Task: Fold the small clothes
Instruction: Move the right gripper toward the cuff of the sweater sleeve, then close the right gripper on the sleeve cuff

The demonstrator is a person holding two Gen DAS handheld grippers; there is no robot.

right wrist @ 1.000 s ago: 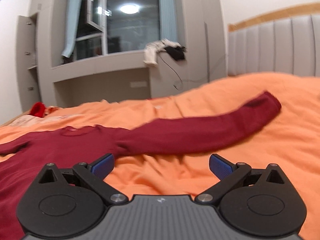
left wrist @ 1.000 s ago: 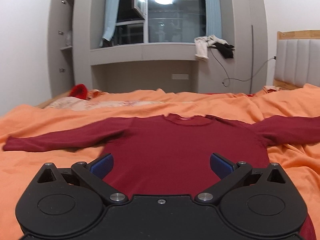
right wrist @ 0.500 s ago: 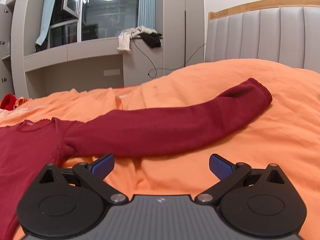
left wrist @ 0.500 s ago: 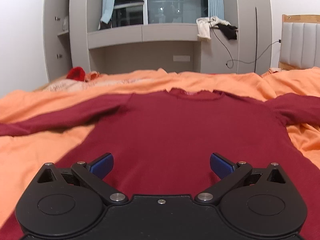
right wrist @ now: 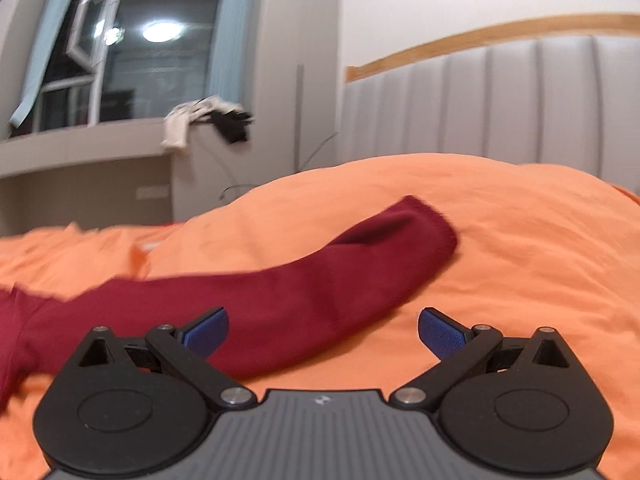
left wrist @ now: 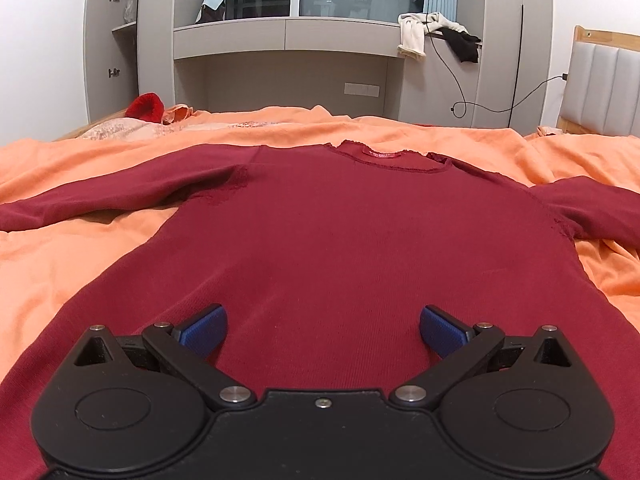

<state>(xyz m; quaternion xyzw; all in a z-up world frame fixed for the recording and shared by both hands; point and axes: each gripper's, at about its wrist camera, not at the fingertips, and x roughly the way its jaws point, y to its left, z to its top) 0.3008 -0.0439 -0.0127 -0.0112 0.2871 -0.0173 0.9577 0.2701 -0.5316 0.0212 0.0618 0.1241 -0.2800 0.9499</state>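
Lying flat and face up on the orange bedspread (left wrist: 60, 264), the dark red long-sleeved shirt (left wrist: 360, 248) fills the middle of the left wrist view, its collar toward the top and a sleeve running off to each side of the frame. The left gripper (left wrist: 323, 326) sits low over the shirt's lower body, its blue-padded fingers (left wrist: 204, 326) spread wide apart with nothing between them. In the right wrist view, the right gripper (right wrist: 323, 327) is just as wide apart and holds nothing; one sleeve (right wrist: 304, 292) crosses from the left edge to its cuff at upper centre, passing by the left finger. A grey padded headboard (right wrist: 500, 104) stands at upper right.
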